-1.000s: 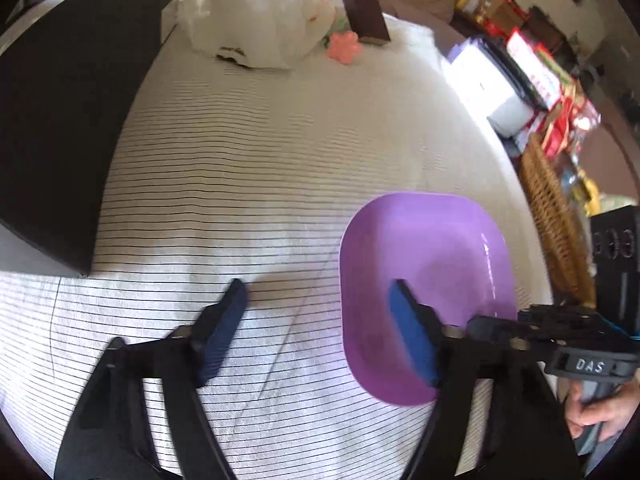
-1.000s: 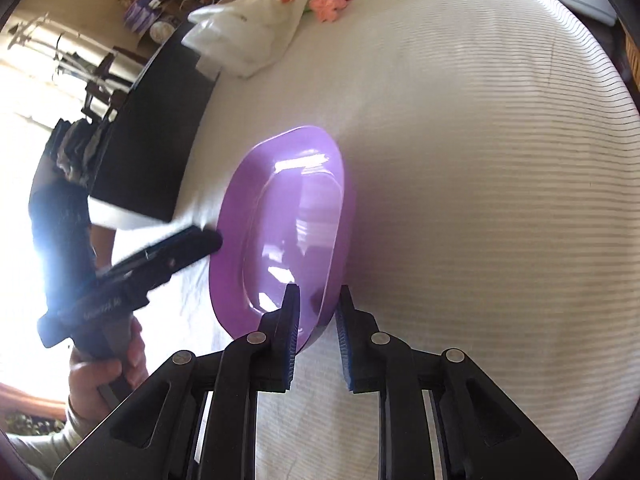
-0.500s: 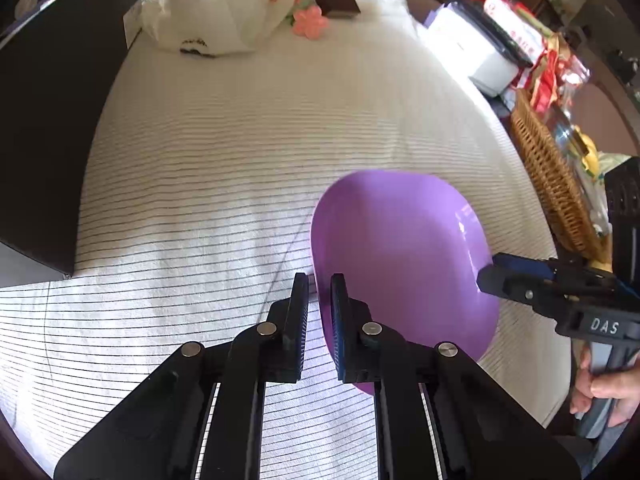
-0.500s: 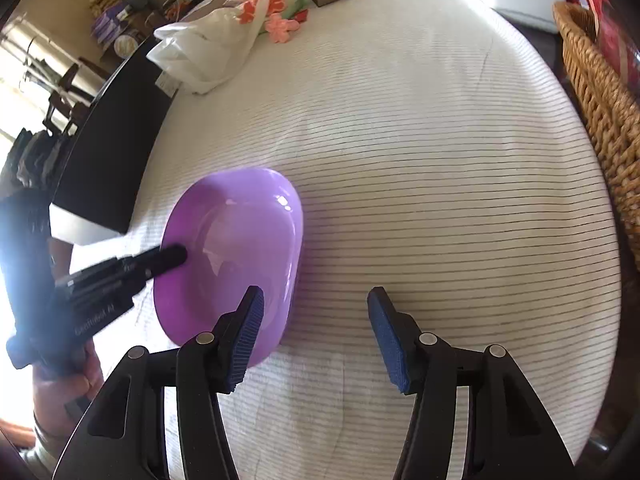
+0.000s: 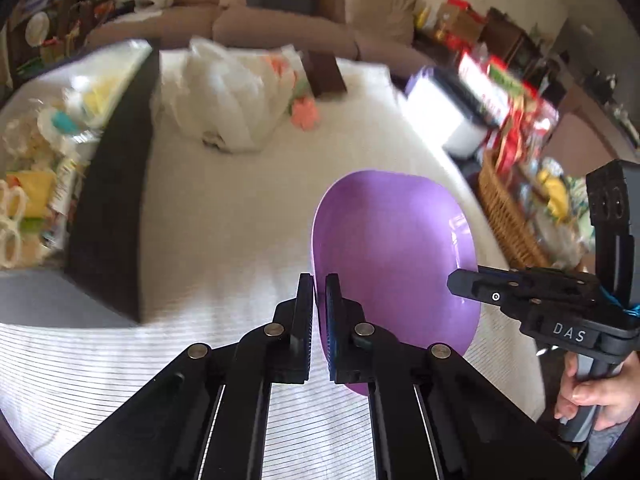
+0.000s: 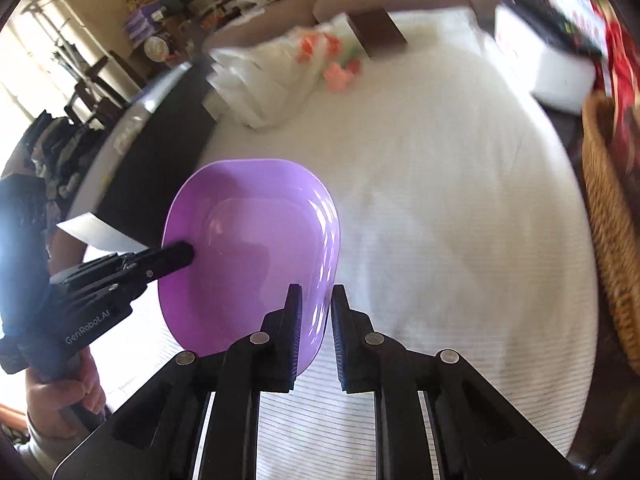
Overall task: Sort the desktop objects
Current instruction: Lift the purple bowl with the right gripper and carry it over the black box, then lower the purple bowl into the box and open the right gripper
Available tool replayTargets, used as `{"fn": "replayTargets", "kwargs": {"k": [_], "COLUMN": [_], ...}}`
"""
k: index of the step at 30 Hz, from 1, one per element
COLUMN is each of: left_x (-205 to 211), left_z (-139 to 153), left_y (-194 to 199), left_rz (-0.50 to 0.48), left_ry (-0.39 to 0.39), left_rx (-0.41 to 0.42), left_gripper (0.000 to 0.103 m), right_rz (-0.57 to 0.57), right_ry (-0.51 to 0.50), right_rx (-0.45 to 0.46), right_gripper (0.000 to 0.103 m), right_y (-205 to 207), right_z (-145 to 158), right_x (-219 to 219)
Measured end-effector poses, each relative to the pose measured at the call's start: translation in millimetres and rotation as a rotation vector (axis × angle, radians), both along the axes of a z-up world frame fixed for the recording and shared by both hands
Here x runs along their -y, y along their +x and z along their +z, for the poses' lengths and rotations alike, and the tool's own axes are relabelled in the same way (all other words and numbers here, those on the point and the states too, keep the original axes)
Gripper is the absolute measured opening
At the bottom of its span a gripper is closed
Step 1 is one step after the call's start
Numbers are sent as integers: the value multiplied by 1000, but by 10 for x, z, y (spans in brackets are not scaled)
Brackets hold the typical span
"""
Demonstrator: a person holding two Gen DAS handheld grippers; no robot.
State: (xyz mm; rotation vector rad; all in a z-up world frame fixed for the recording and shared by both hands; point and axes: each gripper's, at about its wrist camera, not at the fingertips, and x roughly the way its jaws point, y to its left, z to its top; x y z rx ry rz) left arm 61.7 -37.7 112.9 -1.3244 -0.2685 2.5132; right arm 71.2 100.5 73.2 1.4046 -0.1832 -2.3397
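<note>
A purple plastic bowl (image 5: 392,248) (image 6: 248,240) hangs a little above the white striped tablecloth (image 5: 224,220), held from both sides. My left gripper (image 5: 319,280) is shut on the bowl's left rim, the thin edge pinched between its pads. My right gripper (image 6: 316,292) has the opposite rim between its fingers, its jaws closing onto it. In the right wrist view the left gripper (image 6: 180,254) reaches over the far rim. In the left wrist view the right gripper (image 5: 456,280) does the same, held by a hand (image 5: 592,396).
A white plastic bag (image 5: 228,96), a pink flower (image 5: 305,114) and a brown box (image 5: 324,74) lie at the far end. A black box (image 5: 112,200) of clutter borders the left. A wicker basket (image 5: 504,208) and white container (image 5: 444,116) stand right.
My left gripper closed on the bowl's left rim. My right gripper opened wide, then closed on the right rim. Both hands have since risen, and the bowl has come up with them.
</note>
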Motion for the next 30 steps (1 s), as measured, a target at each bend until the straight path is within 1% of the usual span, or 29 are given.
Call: {"fn": "replayTargets", "kwargs": {"k": [3,5,6,8,9,12,15,16,18,21,22,23,24,25,26,28,29,30], "left_x": [337,689,860,1201,1409,1993,2540,2700,2922,3039,3025,2999,2978,2933,2915,2897,2911,2933], "left_z": [394,593,678,816,875,942,791,683,482,163,58,-34,-120,-195,-248,-251,-216,-172], "left_y": [66,36,-6,-95,-152,-264,-426,-492,-595,-733,-770,-799,-808,-820,-831,-814,-806,-800], "left_rz": [49,89,105,134,150,196,252,265,283,265,251,237,219,201,191,188,193,202], "left_ry": [10,34,21,-31,-62,-174,-277,-319,-399,-508,-552,-599,-634,-655,-655,-633,-616,-594], "left_rx": [-92,-102,-99,-87,-66,-25,69,113,174,244,263,276,288,309,331,330,323,318], "left_gripper": [6,6,6,6,7,10,12,13,13,13,14,19,20,23,28,32,34,35], "right_rz": [69,123,153,220,256,350,417,430,445,464,472,482,489,494,500,514,516,517], "right_ry": [-13,-28,-33,-33,-35,-42,-48,-47,-49,2,31,54,71,87,105,128,133,138], "right_rx": [-81,-114,-128,-151,-163,-151,-78,-44,34,118,142,169,197,222,240,256,259,262], "right_gripper": [14,14,14,14,14,14,14,14,14,14,14,14,14,14,14,14,16,17], "right_y": [-70,-152,-205,-331,-387,-578,-780,-839,-950,-1031,-1042,-1049,-1049,-1047,-1044,-1028,-1024,-1024], "right_z": [448,698,807,973,1040,1099,919,808,546,182,57,-54,-162,-261,-344,-449,-475,-500], "right_x": [321,590,760,1160,1367,2067,2786,3001,3371,3766,3867,3930,3981,4019,4052,4102,4114,4124]}}
